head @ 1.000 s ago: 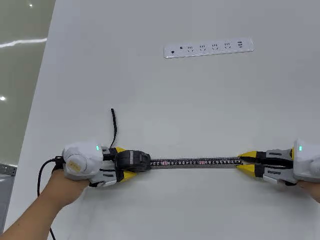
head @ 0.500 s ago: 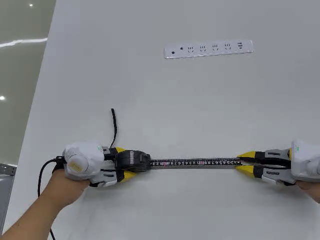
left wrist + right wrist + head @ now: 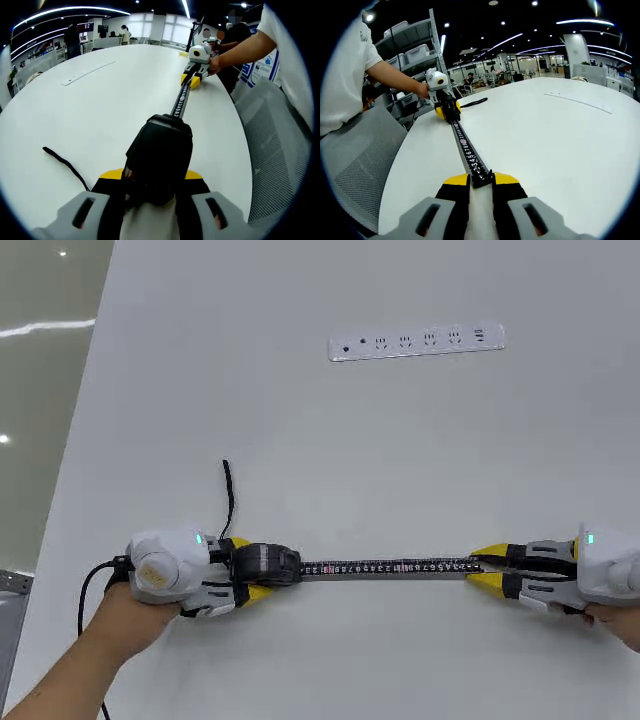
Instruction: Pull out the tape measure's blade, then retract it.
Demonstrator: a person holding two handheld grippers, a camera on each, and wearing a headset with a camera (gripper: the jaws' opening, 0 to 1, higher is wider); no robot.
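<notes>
- The tape measure [image 3: 160, 155] is cased in black.
- Its blade [image 3: 390, 567], between the yellow-tipped left tongs [image 3: 252, 566] and right tongs [image 3: 484, 567], is printed black with white numerals.

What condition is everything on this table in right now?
left hand-held gripper: shut on tape measure case.
right hand-held gripper: shut on the end of the blade.
blade: pulled out, straight.
strap: slack on table.
power strip: flat, nothing plugged in.

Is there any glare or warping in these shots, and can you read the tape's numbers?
Head view: even light, numbers on the blade too small to read. Left gripper view: fisheye curves the table; the case looms dark. Right gripper view: bright ceiling lights, numbers near the fingers readable.
</notes>
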